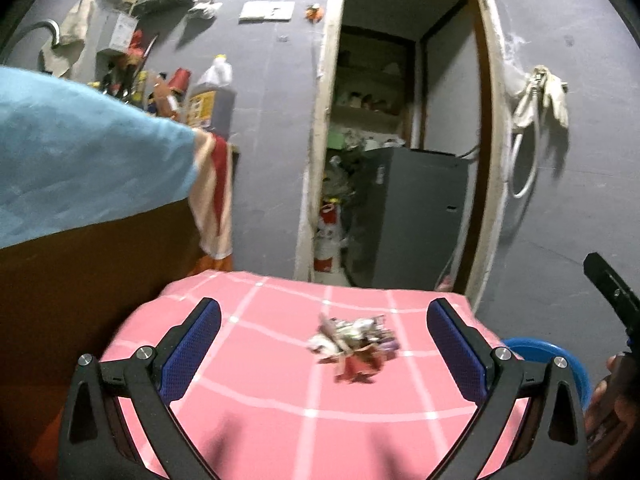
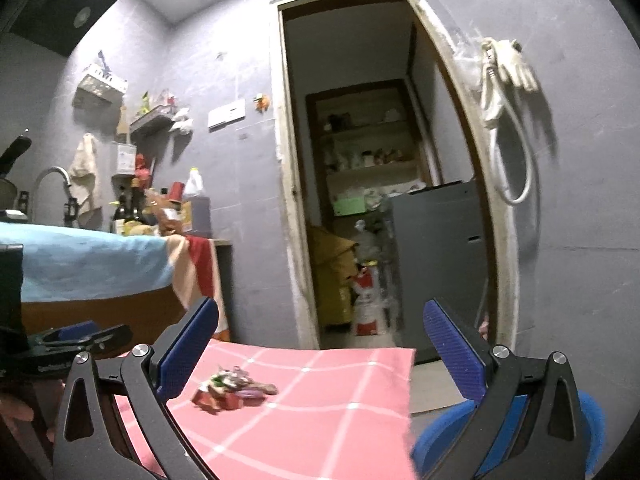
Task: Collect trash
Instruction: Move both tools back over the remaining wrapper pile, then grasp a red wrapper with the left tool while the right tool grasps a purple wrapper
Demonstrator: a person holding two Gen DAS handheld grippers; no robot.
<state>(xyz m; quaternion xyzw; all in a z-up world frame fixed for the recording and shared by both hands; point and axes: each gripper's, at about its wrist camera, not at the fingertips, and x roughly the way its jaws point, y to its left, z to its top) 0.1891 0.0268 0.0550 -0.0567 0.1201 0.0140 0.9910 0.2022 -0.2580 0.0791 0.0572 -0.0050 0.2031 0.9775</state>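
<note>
Hovering: left gripper [image 1: 324, 320] hangs above a bench [image 1: 256, 392] draped in a pink cloth with white grid lines; nothing sits between its blue-padded fingers [image 1: 192, 352].
Left fingers: spread wide, both pads clear of the trash.
Trash: a small heap of crumpled wrappers [image 1: 354, 342], red, white and purple scraps, lying on the pink cloth ahead of the left fingers, nearer the right pad than the left, touching neither.
Right gripper [image 2: 320, 338]: also spread wide and holding nothing, its blue pads [image 2: 454, 354] raised over the near part of the bench [image 2: 320, 416].
Trash from the right wrist: the same heap [image 2: 232, 392] lies just beside the inner face of the left-hand pad, low in the gap; contact cannot be told.
Beyond the right pad: a blue round bin rim [image 2: 588, 408] sits below the bench edge; the left wrist view shows it [image 1: 560, 354] past its right finger too.
Left of the fingers: a light blue cloth [image 1: 80, 152] covers a higher counter, with a red-and-cream striped towel [image 1: 214, 196] hanging off its corner.
Ahead of both: an open doorway [image 2: 360, 160] in a grey wall, a grey cabinet [image 1: 416, 216] inside it.
Edge of the right wrist view: the other gripper [image 2: 76, 340] shows at far left.
</note>
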